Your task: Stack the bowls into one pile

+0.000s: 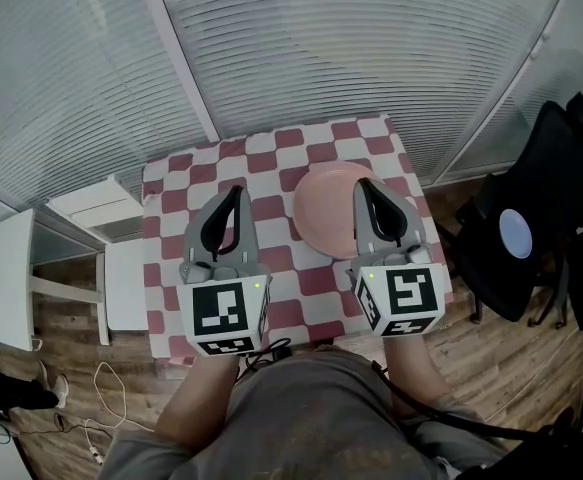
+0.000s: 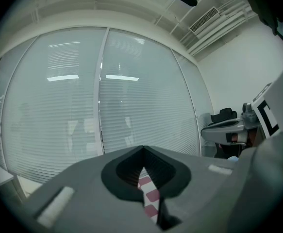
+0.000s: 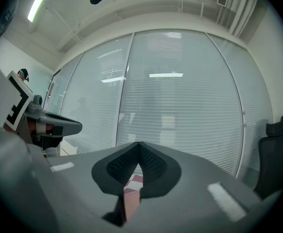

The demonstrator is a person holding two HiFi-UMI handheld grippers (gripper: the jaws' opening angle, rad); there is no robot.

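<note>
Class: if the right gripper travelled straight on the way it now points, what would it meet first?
Probably the blind-covered glass wall; nothing else shows ahead of the right gripper. The pink bowl seems to sit below that line.

A red-and-white checked table [image 1: 171, 183] sits dead centre on the wooden floor [image 1: 501, 368]. Pale slatted blinds [image 1: 371, 38] run right across the back. Off to the right, a black chair [image 1: 546, 168] with a round light-blue patch [image 1: 515, 233] on it. On the left, white furniture [image 1: 91, 203], and a white cable [image 1: 101, 408] trails loose below. A ceiling vent [image 2: 203, 19] shows overhead.
</note>
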